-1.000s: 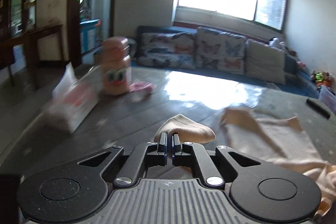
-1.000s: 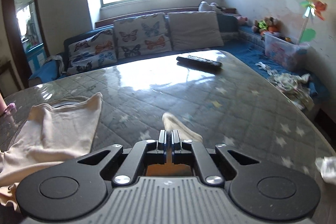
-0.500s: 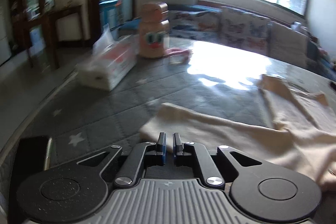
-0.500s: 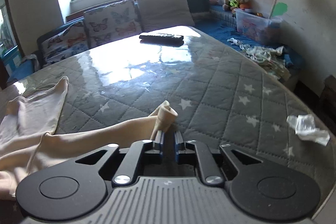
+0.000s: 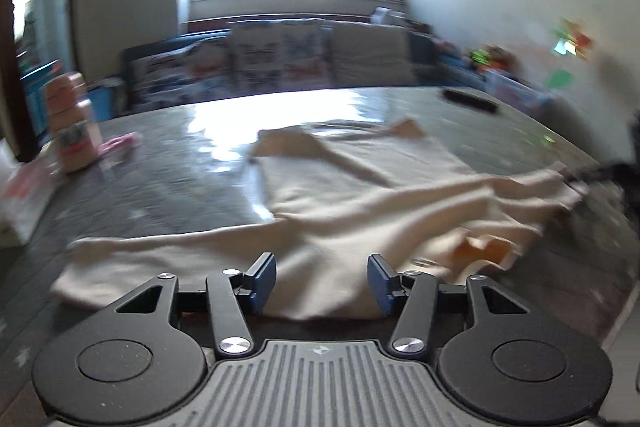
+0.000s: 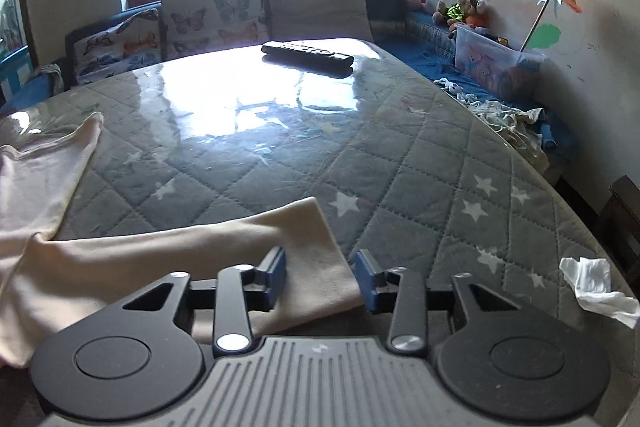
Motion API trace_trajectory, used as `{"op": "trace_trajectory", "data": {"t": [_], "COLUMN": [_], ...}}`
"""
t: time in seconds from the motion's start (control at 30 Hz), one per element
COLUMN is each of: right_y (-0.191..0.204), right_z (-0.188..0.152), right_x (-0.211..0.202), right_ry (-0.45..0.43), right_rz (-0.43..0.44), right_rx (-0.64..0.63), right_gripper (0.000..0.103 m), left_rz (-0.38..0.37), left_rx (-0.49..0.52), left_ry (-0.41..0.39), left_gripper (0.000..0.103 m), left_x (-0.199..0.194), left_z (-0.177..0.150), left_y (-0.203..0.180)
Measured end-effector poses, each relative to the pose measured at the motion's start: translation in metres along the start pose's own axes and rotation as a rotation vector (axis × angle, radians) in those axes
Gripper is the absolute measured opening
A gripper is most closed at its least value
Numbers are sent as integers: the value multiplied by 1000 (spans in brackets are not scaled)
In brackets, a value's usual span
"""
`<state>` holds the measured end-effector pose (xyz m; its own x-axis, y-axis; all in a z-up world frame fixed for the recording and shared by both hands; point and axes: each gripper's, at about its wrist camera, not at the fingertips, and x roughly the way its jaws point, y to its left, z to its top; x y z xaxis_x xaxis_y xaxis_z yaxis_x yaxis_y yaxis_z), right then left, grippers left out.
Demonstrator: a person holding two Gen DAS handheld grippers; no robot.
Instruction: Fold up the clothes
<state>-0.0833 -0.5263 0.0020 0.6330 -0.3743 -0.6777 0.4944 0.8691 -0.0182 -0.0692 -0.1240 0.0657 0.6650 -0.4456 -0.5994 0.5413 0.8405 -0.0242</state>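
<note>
A cream garment (image 5: 352, 195) lies spread and rumpled on the grey quilted table (image 5: 168, 179). In the left wrist view my left gripper (image 5: 322, 277) hovers over the garment's near hem, its jaws opening, the cloth lying loose between them. In the right wrist view my right gripper (image 6: 320, 277) is also opening above a flat corner of the same garment (image 6: 208, 259), and the pads do not press on it. The picture from the left wrist is blurred by motion.
A black remote (image 6: 307, 54) lies at the table's far side. A crumpled white tissue (image 6: 596, 285) sits near the right edge. A peach bottle (image 5: 72, 123) and a tissue pack (image 5: 22, 199) stand at the left. Cushions (image 6: 224, 15) line the sofa behind.
Both grippers were shut on cloth folds and have let go, jaws now apart. The left view swung right across the table; the garment's edge now lies flat.
</note>
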Motion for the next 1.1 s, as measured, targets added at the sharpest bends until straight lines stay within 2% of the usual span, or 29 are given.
{"op": "trace_trajectory", "data": {"t": [0.13, 0.3, 0.37, 0.5, 0.53, 0.6, 0.63, 0.67, 0.73, 0.93, 1.1], "right_y": [0, 2, 6, 23, 29, 46, 51, 60, 81, 132, 177], "right_z": [9, 19, 21, 18, 17, 15, 14, 13, 10, -3, -31], "right_x": [11, 18, 12, -14, -22, -41, -47, -55, -74, -109, -121], "right_ry": [-2, -5, -13, -34, -37, -44, -46, -49, -57, -41, 26], "right_rz": [-16, -24, -12, 73, 106, 199, 228, 269, 359, 581, 722], "right_rx": [-16, -37, -62, -122, -139, -182, -197, -222, -280, -405, -525], "right_gripper": [46, 46, 46, 45, 45, 45, 45, 45, 45, 44, 44], "left_rz": [-82, -107, -115, -137, -145, -155, -156, -156, -158, -163, -159], "left_rx": [91, 195, 195, 186, 182, 168, 158, 149, 134, 158, 158], "left_ry": [17, 24, 22, 18, 26, 53, 63, 74, 84, 35, 50], "left_gripper": [60, 60, 59, 55, 53, 38, 21, 15, 11, 10, 10], "left_x": [8, 19, 21, 28, 31, 39, 41, 43, 44, 19, 20], "left_z": [-4, -9, -6, 0, 1, 0, -1, -2, -4, -11, -17], "left_y": [-26, -50, -52, -51, -50, -48, -46, -45, -43, -48, -47]}}
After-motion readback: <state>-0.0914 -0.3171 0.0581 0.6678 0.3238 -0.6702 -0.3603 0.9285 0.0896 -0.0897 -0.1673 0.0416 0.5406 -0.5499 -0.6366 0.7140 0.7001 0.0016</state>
